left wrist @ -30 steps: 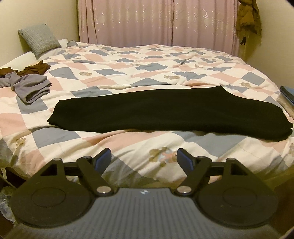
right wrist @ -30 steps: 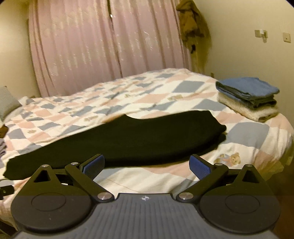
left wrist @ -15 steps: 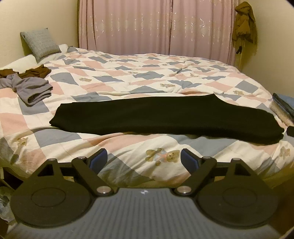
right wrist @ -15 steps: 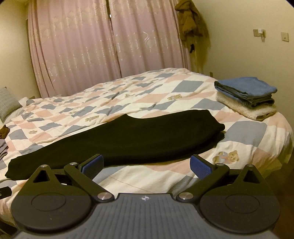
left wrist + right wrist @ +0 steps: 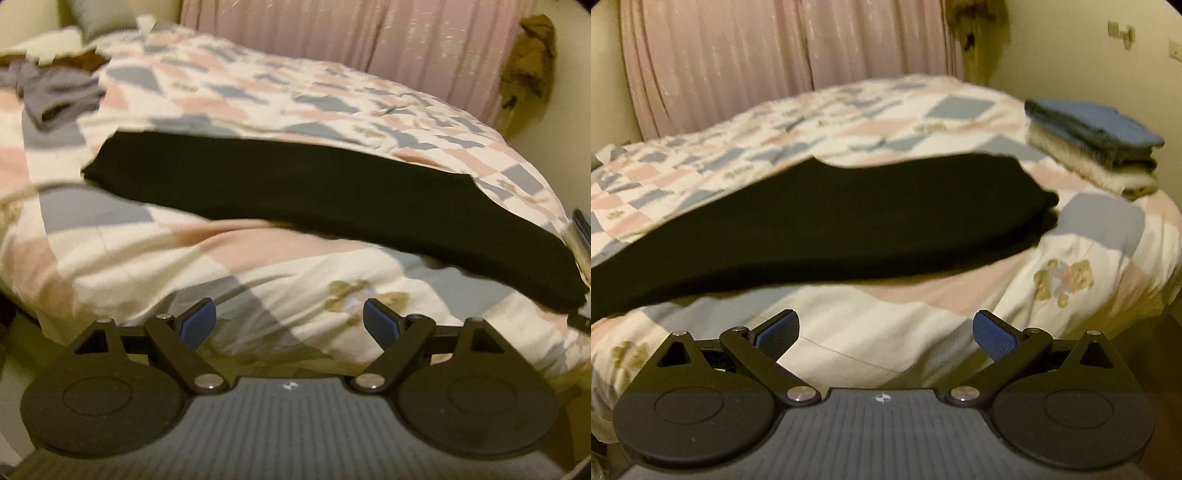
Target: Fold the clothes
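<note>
My left gripper [image 5: 290, 321] is spread wide with nothing between its blue pads, hanging over the near edge of the quilt [image 5: 258, 269]. My right gripper [image 5: 884, 334] is equally released and empty. Beyond both, the black garment [image 5: 295, 192] lies flat on the quilt, a long band running crosswise, left to right. Right of its end sits a folded stack [image 5: 1093, 140]; past its left end, a crumpled grey garment [image 5: 55, 92].
</note>
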`<state>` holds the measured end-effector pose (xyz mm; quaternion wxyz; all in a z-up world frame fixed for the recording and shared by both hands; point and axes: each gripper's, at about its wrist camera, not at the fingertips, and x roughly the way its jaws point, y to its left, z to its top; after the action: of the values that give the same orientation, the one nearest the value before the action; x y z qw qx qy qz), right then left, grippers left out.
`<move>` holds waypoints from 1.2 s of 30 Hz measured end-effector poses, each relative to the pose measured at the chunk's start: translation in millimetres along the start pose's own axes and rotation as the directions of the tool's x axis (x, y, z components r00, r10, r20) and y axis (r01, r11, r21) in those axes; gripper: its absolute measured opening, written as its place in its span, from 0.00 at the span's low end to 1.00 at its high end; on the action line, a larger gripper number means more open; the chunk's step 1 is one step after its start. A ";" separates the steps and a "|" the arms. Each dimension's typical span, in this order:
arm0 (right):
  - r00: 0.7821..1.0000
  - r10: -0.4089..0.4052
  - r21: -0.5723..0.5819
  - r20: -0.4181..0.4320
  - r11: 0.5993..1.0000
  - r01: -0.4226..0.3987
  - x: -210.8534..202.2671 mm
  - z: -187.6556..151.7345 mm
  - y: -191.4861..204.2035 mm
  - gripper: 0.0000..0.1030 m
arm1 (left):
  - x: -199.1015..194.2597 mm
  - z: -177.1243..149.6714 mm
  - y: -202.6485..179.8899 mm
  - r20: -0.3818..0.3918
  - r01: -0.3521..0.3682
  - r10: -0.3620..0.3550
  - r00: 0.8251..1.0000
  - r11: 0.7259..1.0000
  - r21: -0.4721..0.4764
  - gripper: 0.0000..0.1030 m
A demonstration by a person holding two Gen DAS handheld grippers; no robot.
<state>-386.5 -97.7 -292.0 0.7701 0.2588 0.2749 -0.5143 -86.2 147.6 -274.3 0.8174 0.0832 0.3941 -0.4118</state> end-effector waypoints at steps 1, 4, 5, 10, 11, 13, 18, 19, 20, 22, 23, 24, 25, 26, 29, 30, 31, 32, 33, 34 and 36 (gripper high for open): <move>1.000 0.001 0.002 -0.006 1.000 -0.001 5.6 0.7 -1.1 1.00 | 4.1 2.1 7.8 0.000 -0.001 0.001 1.000 1.000 -0.020 0.82; 1.000 0.009 -0.002 -0.006 1.000 -0.009 20.0 5.9 -2.8 1.00 | 10.5 13.2 33.7 0.029 -0.001 0.004 1.000 0.997 -0.083 0.82; 1.000 0.008 -0.004 -0.007 1.000 -0.009 24.4 8.5 -2.3 1.00 | 11.7 18.6 45.0 0.049 0.002 0.003 0.999 0.994 -0.113 0.82; 1.000 0.010 -0.007 -0.005 1.000 -0.010 44.1 21.2 4.8 1.00 | 26.3 47.9 119.6 0.174 0.087 -0.022 0.985 0.921 -0.380 0.81; 1.000 0.013 -0.009 -0.004 1.000 -0.014 47.4 23.7 7.3 1.00 | 32.7 53.4 136.7 0.201 0.113 -0.025 0.979 0.891 -0.439 0.80; 1.000 0.024 -0.021 -0.007 0.999 -0.024 53.8 28.7 13.8 1.00 | 47.1 64.1 168.2 0.239 0.150 -0.020 0.971 0.829 -0.539 0.75; 0.999 0.021 -0.066 -0.034 0.998 -0.023 70.3 34.1 28.4 1.00 | 79.3 82.2 232.7 0.280 0.150 0.070 0.957 0.709 -0.689 0.75; 0.999 0.020 -0.075 -0.039 0.997 -0.023 73.6 35.2 31.3 1.00 | 85.8 85.7 245.4 0.285 0.151 0.088 0.954 0.682 -0.715 0.75; 0.999 0.019 -0.084 -0.045 0.996 -0.023 76.9 36.2 34.2 1.00 | 93.7 86.0 254.0 0.280 0.161 0.082 0.957 0.653 -0.740 0.75; 0.998 0.015 -0.091 -0.053 0.996 -0.019 82.2 36.7 38.6 1.00 | 107.4 87.0 265.9 0.263 0.164 0.076 0.962 0.612 -0.774 0.74; 0.998 0.011 -0.093 -0.056 0.996 -0.017 84.5 36.5 40.5 1.00 | 113.3 87.7 269.1 0.253 0.159 0.076 0.965 0.599 -0.785 0.73; 0.998 0.009 -0.095 -0.061 0.995 -0.015 86.8 36.3 42.3 1.00 | 115.9 88.6 268.6 0.255 0.158 0.078 0.964 0.605 -0.781 0.73; 0.998 0.009 -0.099 -0.067 0.995 -0.015 89.0 35.9 43.9 1.00 | 118.6 89.5 267.9 0.257 0.157 0.080 0.963 0.610 -0.777 0.73; 0.997 0.008 -0.102 -0.074 0.995 -0.016 91.1 35.5 45.5 1.00 | 121.5 91.5 265.5 0.257 0.155 0.078 0.963 0.620 -0.769 0.73; 0.996 0.004 -0.115 -0.087 0.993 -0.014 97.5 34.1 50.7 1.00 | 130.8 95.2 257.2 0.269 0.179 0.050 0.962 0.628 -0.757 0.68; 0.996 0.003 -0.119 -0.090 0.993 -0.013 98.8 33.7 52.4 1.00 | 134.1 95.6 254.5 0.271 0.190 0.035 0.962 0.625 -0.757 0.63; 0.996 0.002 -0.122 -0.091 0.992 -0.014 99.5 33.3 53.8 1.00 | 138.3 92.3 251.4 0.274 0.198 0.027 0.961 0.622 -0.757 0.62; 0.996 0.002 -0.125 -0.093 0.992 -0.014 100.2 33.0 55.1 1.00 | 141.2 88.6 247.7 0.280 0.207 0.021 0.960 0.621 -0.756 0.61; 0.996 0.001 -0.129 -0.094 0.992 -0.013 101.0 32.8 56.3 1.00 | 142.5 84.9 244.0 0.291 0.217 0.020 0.957 0.618 -0.756 0.61; 0.995 -0.001 -0.132 -0.095 0.991 -0.012 102.0 32.5 57.1 1.00 | 143.8 81.2 241.2 0.306 0.230 0.021 0.952 0.613 -0.756 0.61; 0.995 -0.004 -0.136 -0.100 0.991 -0.010 104.2 33.0 57.7 1.00 | 146.4 73.7 235.5 0.335 0.254 0.023 0.942 0.604 -0.756 0.61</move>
<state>-294.1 -168.4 -333.6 0.7721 0.2315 0.3470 -0.4795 181.5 177.2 -373.3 0.7922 -0.3771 0.4058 -0.2562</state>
